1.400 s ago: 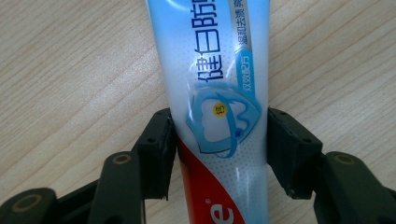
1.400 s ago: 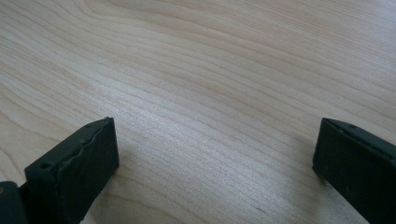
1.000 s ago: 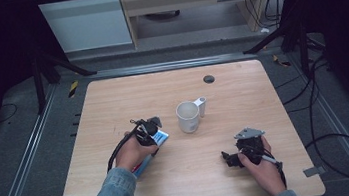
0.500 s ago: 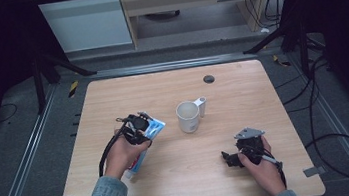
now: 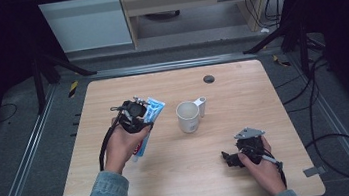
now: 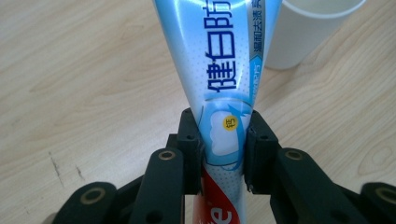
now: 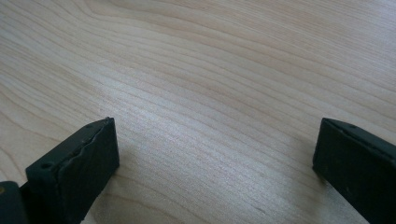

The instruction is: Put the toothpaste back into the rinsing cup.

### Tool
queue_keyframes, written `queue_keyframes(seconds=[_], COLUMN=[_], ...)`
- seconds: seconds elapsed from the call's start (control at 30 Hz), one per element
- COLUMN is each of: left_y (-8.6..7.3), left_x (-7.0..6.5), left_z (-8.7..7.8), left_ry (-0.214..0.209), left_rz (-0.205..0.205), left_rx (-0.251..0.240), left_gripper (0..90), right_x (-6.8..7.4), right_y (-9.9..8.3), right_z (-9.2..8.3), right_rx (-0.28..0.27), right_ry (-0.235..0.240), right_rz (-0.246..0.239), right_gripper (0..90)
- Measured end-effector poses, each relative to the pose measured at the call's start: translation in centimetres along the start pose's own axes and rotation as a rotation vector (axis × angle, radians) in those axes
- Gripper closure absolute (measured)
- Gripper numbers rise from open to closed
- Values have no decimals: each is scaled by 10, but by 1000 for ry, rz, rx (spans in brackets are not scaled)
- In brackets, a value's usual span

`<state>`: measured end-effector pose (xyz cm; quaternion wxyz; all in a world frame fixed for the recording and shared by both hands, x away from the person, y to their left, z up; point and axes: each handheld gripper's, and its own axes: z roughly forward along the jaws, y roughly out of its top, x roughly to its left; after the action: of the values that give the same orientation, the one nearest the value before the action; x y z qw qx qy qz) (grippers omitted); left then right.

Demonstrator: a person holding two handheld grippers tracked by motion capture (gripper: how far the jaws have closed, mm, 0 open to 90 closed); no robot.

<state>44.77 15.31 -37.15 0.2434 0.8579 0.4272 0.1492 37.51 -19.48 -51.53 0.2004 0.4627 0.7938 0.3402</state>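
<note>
A blue and white toothpaste tube (image 5: 154, 107) (image 6: 219, 70) with a red lower end is pinched across its body by my left gripper (image 5: 134, 117) (image 6: 223, 149), which is shut on it. The tube hangs above the wooden table (image 5: 172, 179), left of a white mug (image 5: 188, 117) (image 6: 308, 32) that stands upright with its handle to the right. At the front right, my right gripper (image 5: 228, 159) (image 7: 215, 154) rests low on the table, its jaws wide apart with only bare wood between them.
A small black round disc (image 5: 209, 78) lies near the table's far edge. Metal rails run along both sides of the table, with cables on the floor at the right. Pale cabinets stand beyond the far edge.
My left gripper has risen with the toothpaste tube and drifted slightly to the far left. The right gripper and the mug have stayed where they were.
</note>
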Motion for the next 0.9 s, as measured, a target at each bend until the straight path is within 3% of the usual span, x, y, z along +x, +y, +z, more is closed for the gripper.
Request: queue_keyframes(seconds=[0.27,0.33,0.37,0.47,0.53,0.67,0.7,0.9], left_y=[13,15,16,19,21,25,26,32], left_x=[-5,-7,-8,-12,-15,-20,-21,-28], left_z=[-6,-9,-9,-12,-13,-14,-14,-13], left_ry=[17,23,24,25,26,22,24,50], left_rz=[-15,-23,-24,-35,-34,-41,-42,-49], left_rx=[-79,-106,-117,-158,-187,-244,-259,-350], left_gripper=[714,715,715,716,718,719,719,721], right_x=[1,0,0,-1,1,1,-1,-1], right_y=[1,0,1,0,1,1,-1,-1], right_z=[-1,0,-1,0,-1,-1,0,0], right_rx=[5,1,6,1,8,8,-1,-1], right_ry=[11,4,13,4,9,8,-4,-4], right_rz=[25,-1,14,-5,22,17,-19,-14], right_gripper=[7,6,6,5,3,4,4,4])
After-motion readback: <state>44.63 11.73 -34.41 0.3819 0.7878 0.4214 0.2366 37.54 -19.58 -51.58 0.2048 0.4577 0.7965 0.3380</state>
